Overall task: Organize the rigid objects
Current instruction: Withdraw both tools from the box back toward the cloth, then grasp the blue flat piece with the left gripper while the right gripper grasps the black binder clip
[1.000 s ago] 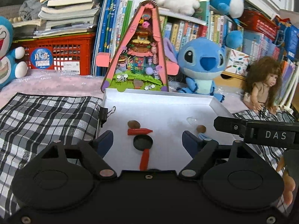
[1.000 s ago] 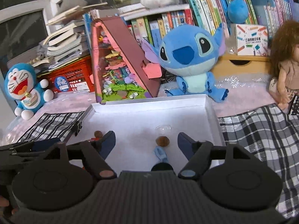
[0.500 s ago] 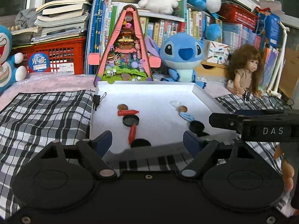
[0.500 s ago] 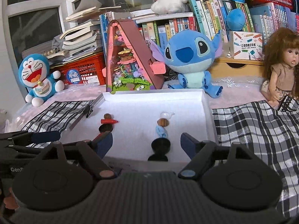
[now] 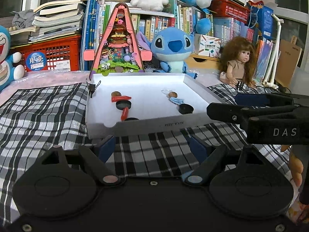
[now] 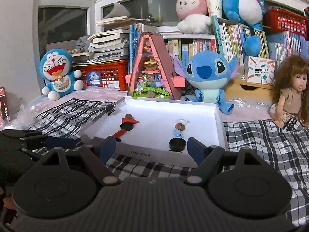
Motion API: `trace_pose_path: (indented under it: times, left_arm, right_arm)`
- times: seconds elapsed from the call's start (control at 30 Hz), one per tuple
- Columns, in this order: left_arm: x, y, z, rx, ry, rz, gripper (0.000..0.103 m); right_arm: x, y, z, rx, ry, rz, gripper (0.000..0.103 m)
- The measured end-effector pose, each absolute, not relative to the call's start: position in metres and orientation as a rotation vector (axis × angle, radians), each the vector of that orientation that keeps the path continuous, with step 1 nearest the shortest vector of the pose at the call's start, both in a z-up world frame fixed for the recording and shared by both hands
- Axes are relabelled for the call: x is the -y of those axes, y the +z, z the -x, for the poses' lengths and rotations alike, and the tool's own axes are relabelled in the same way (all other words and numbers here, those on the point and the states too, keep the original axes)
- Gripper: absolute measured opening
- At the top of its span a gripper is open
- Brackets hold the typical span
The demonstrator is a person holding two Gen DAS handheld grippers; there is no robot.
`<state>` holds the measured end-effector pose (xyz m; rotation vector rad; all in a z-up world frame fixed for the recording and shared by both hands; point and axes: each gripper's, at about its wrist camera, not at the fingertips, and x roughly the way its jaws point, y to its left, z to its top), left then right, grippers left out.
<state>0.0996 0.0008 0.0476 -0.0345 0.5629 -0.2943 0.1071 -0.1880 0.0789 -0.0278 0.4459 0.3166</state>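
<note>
Grippers both hang over the plaid cloth [image 5: 48, 116] in front of the white tray [image 5: 146, 124]: the left gripper [image 5: 152, 147] has its jaws spread wide with nothing between them, and the right gripper [image 6: 151, 147] is equally wide and empty. Inside the tray the small pieces lie in two rows. On the left are a brown bead [image 5: 116, 93], a red stick [image 5: 121, 98], a black disc [image 5: 123, 105], a second red stick [image 5: 125, 114] and another dark disc [image 5: 131, 119] at the front wall. On the right are a clear piece [image 5: 165, 91], a brown bead, a blue piece [image 5: 176, 100] and a black disc [image 5: 186, 108]. Behind the tray stand a pink house model [image 5: 117, 44] and a blue plush [image 5: 172, 50].
</note>
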Motion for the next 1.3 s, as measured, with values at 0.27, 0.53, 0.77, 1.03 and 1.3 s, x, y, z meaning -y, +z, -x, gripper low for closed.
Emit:
trace_pose_path:
  times: [0.27, 0.53, 0.77, 1.03, 1.3]
  left_arm:
    - [-0.009, 0.037, -0.078, -0.585, -0.304, 0.029, 0.083]
    - [-0.009, 0.023, -0.063, -0.627, -0.345, 0.021, 0.083]
    - [-0.001, 0.016, -0.066, -0.648, -0.377, 0.017, 0.074]
    - [0.005, 0.010, -0.076, -0.660, -0.416, 0.093, 0.037]
    - [0.010, 0.011, -0.077, -0.667, -0.413, 0.093, 0.017]
  right_arm:
    - [0.190, 0.069, -0.086, -0.447, 0.309, 0.093, 0.089]
    - [0.197, 0.055, -0.065, -0.482, 0.311, 0.156, 0.089]
    - [0.200, 0.039, -0.057, -0.535, 0.326, 0.163, 0.089]
    - [0.194, 0.029, -0.046, -0.557, 0.381, 0.177, 0.089]
    - [0.180, 0.020, -0.044, -0.570, 0.430, 0.159, 0.089]
